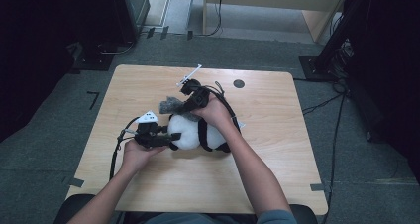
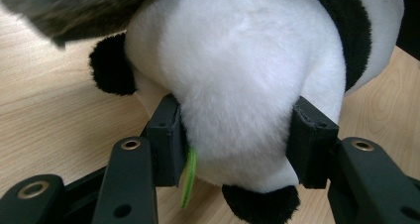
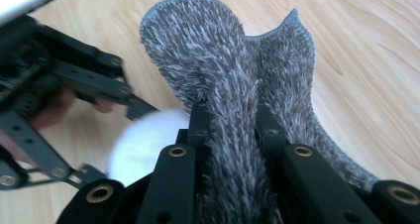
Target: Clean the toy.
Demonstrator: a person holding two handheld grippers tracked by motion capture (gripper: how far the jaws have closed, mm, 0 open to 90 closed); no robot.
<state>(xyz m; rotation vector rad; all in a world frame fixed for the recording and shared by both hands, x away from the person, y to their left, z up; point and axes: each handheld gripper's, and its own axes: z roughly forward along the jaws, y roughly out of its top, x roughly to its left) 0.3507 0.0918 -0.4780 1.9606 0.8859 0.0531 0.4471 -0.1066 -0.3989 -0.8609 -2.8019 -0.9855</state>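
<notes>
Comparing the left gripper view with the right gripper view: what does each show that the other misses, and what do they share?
Left gripper view alone: the panda's black limbs and band, a green tag, and the left gripper clamped on its white body. Right gripper view alone: the right gripper pinching the grey cloth at a fold, and a hand on the other gripper. Shared: panda white, grey cloth, wooden table.
</notes>
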